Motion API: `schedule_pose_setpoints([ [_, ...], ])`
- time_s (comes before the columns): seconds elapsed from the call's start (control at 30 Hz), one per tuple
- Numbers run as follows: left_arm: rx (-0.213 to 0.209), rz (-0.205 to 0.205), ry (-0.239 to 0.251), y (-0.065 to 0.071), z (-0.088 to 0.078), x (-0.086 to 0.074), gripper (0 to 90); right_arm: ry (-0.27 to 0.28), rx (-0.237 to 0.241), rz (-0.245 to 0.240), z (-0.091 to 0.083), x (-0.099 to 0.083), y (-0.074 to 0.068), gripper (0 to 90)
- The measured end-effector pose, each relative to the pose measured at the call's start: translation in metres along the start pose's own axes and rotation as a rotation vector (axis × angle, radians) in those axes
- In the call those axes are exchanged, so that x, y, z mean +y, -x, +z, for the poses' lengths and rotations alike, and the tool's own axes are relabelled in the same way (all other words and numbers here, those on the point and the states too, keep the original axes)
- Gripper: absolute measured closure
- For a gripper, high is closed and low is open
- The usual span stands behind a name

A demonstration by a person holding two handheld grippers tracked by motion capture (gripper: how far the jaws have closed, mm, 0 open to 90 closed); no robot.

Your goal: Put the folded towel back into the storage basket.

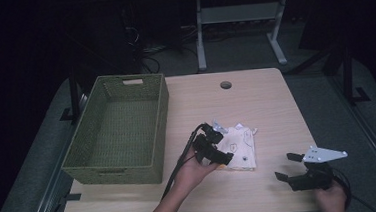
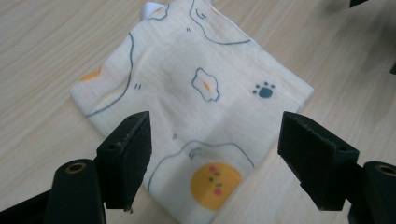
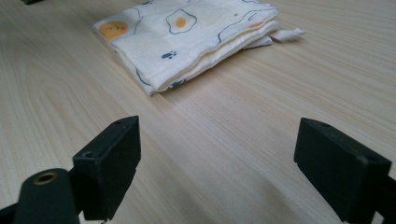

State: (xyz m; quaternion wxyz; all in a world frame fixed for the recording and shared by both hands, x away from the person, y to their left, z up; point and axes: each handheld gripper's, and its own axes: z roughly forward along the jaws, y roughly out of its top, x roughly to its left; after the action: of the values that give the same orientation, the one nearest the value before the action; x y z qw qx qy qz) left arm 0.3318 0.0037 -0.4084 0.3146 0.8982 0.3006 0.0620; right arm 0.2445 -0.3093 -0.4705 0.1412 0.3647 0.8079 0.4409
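Note:
A folded cream cloth (image 1: 241,150) printed with fried eggs and paw marks lies flat on the wooden table (image 1: 256,101), right of centre. My left gripper (image 1: 223,144) hovers over the cloth's left edge with its jaws wide apart. In the left gripper view the cloth (image 2: 205,88) sits between and beyond the jaws of the left gripper (image 2: 215,156), and nothing is held. My right gripper (image 1: 286,166) stands open near the front right of the table, apart from the cloth. The right gripper view shows the cloth (image 3: 187,37) farther off, past bare wood in front of the right gripper (image 3: 218,165).
A green woven basket (image 1: 161,113) with nothing in it stands at the table's left side. A round cable hole (image 1: 225,85) sits near the far edge. Beyond the table are the grey legs of another desk (image 1: 201,45) and dark floor.

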Motion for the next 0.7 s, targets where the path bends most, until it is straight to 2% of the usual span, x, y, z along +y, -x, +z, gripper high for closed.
schedule_pose_setpoints([
  [0.1, 0.018, 0.026, -0.031, 0.002, 0.009, 0.011, 26.9, 0.0, -0.002, 0.003, 0.0, 0.0, 0.0, 14.2],
  [0.23, 0.033, 0.032, -0.067, 0.0, 0.022, 0.022, 27.1, 0.005, -0.007, -0.004, -0.001, 0.0, 0.0, 14.2],
  [0.33, 0.049, 0.05, -0.089, 0.0, 0.029, 0.026, 27.1, -0.002, -0.01, -0.008, -0.001, 0.0, -0.001, 14.2],
  [0.43, 0.048, 0.052, -0.113, -0.003, 0.038, 0.029, 27.5, -0.006, -0.01, -0.008, -0.001, 0.0, -0.001, 14.2],
  [0.57, 0.012, 0.013, -0.131, -0.007, 0.047, 0.031, 30.4, -0.005, -0.008, -0.013, -0.001, 0.0, -0.001, 14.2],
  [0.7, 0.034, 0.012, -0.162, -0.007, 0.057, 0.031, 32.4, -0.01, -0.009, -0.014, -0.002, 0.0, -0.002, 14.2],
])
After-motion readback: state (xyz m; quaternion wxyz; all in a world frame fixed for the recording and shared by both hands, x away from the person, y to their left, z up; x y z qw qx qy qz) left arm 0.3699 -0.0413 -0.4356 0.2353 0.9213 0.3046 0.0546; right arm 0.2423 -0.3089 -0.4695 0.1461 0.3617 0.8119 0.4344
